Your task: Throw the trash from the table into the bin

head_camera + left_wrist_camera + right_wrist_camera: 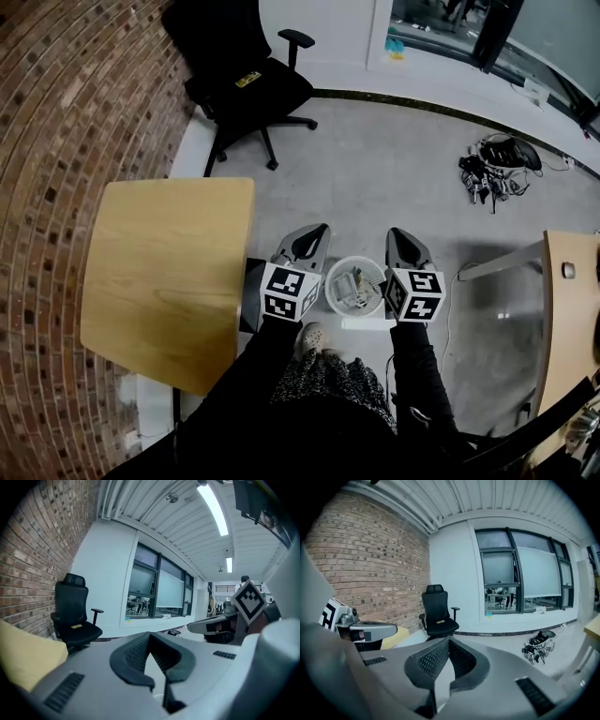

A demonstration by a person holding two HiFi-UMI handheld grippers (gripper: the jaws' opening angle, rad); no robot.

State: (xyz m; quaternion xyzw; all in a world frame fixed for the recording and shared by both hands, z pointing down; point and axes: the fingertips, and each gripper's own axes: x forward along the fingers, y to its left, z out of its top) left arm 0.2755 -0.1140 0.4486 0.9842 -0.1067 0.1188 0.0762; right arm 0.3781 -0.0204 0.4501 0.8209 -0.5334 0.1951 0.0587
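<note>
In the head view the white mesh bin point(331, 281) stands on the floor just below me, with crumpled pale trash point(353, 290) inside it. My left gripper point(305, 246) hovers over the bin's left side and my right gripper point(405, 248) over its right side. Both point forward, away from me. In the left gripper view the left gripper point(158, 686) has its jaws closed tip to tip with nothing between them. The right gripper point(438, 686) is likewise shut and empty in its own view. The wooden table point(169, 272) to the left shows a bare top.
A black office chair point(246, 84) stands at the far left by the brick wall point(56, 112). A tangle of cables point(497, 167) lies on the grey floor to the far right. A second wooden table point(572, 309) edges in at the right.
</note>
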